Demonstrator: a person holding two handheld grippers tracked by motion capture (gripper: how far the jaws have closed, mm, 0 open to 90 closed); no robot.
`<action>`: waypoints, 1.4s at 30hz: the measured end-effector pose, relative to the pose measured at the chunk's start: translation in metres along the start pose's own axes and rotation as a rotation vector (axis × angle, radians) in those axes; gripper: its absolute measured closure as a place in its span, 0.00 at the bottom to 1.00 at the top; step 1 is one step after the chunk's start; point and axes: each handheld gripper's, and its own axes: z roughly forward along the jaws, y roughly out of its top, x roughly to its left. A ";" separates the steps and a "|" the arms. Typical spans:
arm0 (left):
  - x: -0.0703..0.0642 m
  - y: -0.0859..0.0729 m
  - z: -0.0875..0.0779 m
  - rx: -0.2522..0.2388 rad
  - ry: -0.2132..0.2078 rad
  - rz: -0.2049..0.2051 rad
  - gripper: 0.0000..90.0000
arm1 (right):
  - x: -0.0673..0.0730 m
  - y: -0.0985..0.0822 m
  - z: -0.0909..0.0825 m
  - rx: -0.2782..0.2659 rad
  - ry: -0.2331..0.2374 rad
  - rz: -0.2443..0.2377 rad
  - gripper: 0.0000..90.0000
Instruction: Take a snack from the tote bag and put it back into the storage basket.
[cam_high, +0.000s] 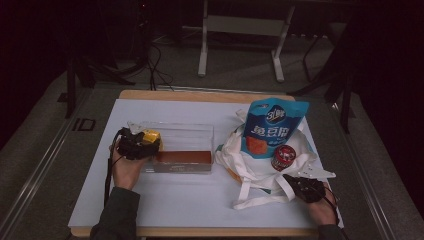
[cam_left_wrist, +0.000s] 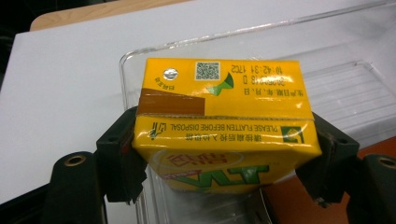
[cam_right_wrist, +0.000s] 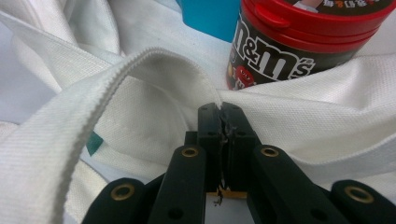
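The left gripper (cam_high: 136, 143) held a yellow drink carton (cam_left_wrist: 224, 123) between its jaws, and the pads pressed on the two short sides of the carton. In the left gripper view the carton was upside down, so its print read inverted, and a brown strip of tape was on its upper face. The carton hung over the left end of a clear plastic box (cam_high: 202, 131), just above the rim. In the high view the box stood on the left half of the bench (cam_high: 165, 197), which had a white cover, and an orange-brown patch showed at the box's floor.

The right gripper (cam_right_wrist: 223, 122) had its jaws closed together on the cloth of a white tote bag (cam_right_wrist: 327, 121); a thin fold of the fabric seemed to be pinched between the pads, at the edge of the bag. One white handle (cam_right_wrist: 93, 98) of the bag made an arch to the left of the jaws.

In the high view the tote bag (cam_high: 240, 157) lay on the right half of the bench. A blue snack pouch (cam_high: 272, 127) stood up out of the bag. A red-lidded candy jar (cam_high: 283, 157) leaned beside the pouch, just in front of it. The right gripper (cam_high: 306, 189) was at the near right corner of the bag, well apart from the left one.
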 end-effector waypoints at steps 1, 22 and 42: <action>0.000 -0.001 -0.001 0.004 0.001 -0.001 0.30 | 0.000 0.000 0.000 0.000 0.000 0.000 0.97; 0.006 -0.004 -0.020 -0.049 -0.034 0.000 0.19 | 0.000 0.000 0.000 -0.003 -0.001 0.002 0.97; -0.012 0.012 -0.038 -0.141 -0.066 0.092 0.25 | 0.001 0.000 0.000 -0.002 -0.003 0.001 0.97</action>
